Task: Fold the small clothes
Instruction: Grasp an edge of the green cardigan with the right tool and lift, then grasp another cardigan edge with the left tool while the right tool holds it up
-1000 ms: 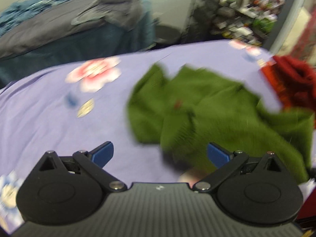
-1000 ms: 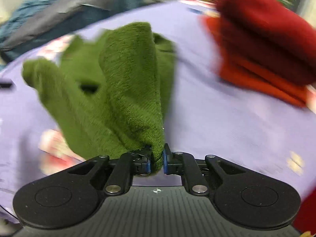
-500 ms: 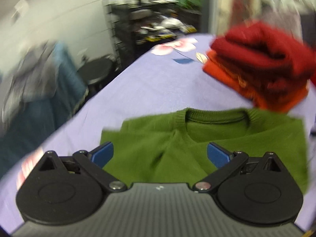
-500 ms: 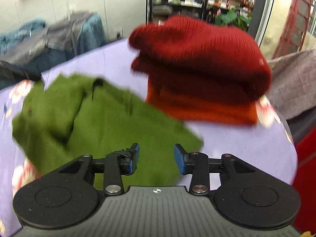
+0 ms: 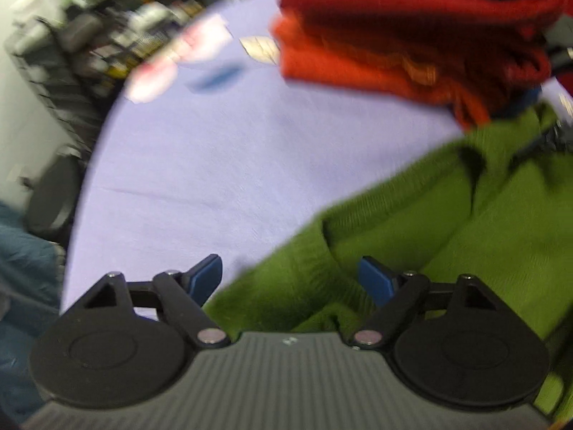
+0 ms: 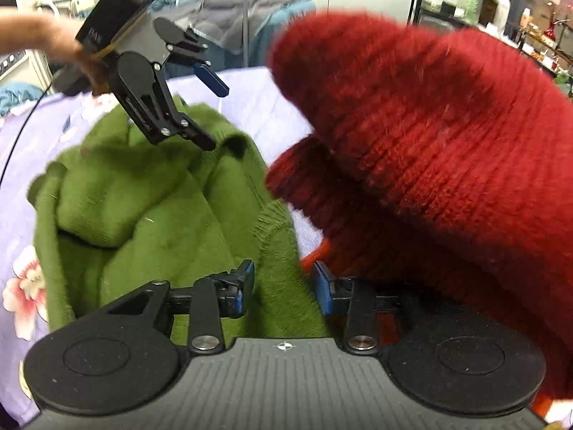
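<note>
A green knit sweater [image 5: 422,222] lies rumpled on the lilac floral tablecloth [image 5: 215,150]. My left gripper [image 5: 292,277] is open over its near edge, with cloth between the blue pads but not pinched. In the right wrist view the sweater [image 6: 150,208] spreads to the left, and my right gripper [image 6: 283,288] is open over its ribbed edge, close beside the red pile. The left gripper [image 6: 211,116] also shows there, open above the sweater's far side.
A stack of folded clothes, a dark red knit [image 6: 429,150] on an orange one [image 5: 358,61], sits right beside the sweater. Shelving [image 5: 71,53] and a dark stool [image 5: 53,200] stand past the table's far edge. Grey and blue garments [image 6: 250,10] hang behind.
My right gripper let go of the green sweater, which now lies on the table. Both grippers have swung in low over it, beside the red stack.
</note>
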`<state>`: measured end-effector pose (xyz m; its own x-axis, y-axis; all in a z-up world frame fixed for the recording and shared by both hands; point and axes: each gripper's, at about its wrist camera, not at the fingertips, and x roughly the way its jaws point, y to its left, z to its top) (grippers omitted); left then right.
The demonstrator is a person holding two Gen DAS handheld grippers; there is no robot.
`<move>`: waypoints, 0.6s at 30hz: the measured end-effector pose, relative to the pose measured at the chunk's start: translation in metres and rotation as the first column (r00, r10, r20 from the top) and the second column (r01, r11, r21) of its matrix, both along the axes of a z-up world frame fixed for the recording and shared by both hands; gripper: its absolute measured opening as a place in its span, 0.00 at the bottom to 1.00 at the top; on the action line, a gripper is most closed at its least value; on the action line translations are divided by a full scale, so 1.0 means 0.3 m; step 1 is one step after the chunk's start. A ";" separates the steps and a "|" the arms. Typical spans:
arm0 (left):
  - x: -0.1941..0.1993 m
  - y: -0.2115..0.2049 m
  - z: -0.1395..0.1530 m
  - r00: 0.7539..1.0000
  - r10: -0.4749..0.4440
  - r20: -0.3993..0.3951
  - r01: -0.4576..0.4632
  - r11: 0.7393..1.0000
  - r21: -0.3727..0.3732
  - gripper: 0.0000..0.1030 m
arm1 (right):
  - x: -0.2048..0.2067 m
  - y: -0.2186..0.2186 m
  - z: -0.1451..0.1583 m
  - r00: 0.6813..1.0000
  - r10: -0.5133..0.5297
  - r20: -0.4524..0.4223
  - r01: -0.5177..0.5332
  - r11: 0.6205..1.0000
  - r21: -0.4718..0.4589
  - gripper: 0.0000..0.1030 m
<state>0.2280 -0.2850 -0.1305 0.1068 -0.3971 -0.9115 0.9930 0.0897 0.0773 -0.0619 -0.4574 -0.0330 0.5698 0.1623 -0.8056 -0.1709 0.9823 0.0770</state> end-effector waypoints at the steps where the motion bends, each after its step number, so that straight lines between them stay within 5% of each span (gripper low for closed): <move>1: 0.010 -0.013 -0.025 0.999 -0.040 -0.022 0.041 0.999 0.035 0.79 | 0.012 -0.005 -0.012 1.000 0.013 -0.027 -0.012 1.000 0.016 0.57; 5: 0.028 -0.045 -0.103 0.989 -0.145 -0.037 0.149 0.982 0.118 0.78 | 0.018 0.024 -0.042 0.994 0.083 -0.071 -0.083 0.997 0.001 0.57; 8: 0.033 -0.069 -0.113 0.982 -0.174 -0.069 0.182 0.973 0.141 0.67 | 0.014 0.061 -0.060 0.990 0.099 -0.102 -0.104 0.994 -0.041 0.31; 12: 0.004 -0.071 -0.093 0.964 -0.239 -0.117 0.254 0.957 0.138 0.13 | -0.007 0.047 -0.064 0.997 0.010 -0.076 -0.012 1.000 -0.024 0.18; 15: -0.057 0.002 -0.074 0.972 -0.234 -0.032 0.237 0.966 0.102 0.11 | -0.052 0.044 -0.027 0.999 -0.036 -0.032 0.036 0.999 -0.002 0.16; 18: -0.070 0.121 0.005 0.994 -0.103 -0.029 0.102 0.994 -0.034 0.11 | -0.102 0.073 0.051 0.999 -0.037 0.027 0.038 0.999 -0.010 0.15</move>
<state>0.2071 -0.2485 -0.1291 0.0364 -0.4343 -0.9000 0.9989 -0.0109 0.0457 -0.0925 -0.4356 -0.0177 0.5965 0.1320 -0.7917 -0.1358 0.9888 0.0625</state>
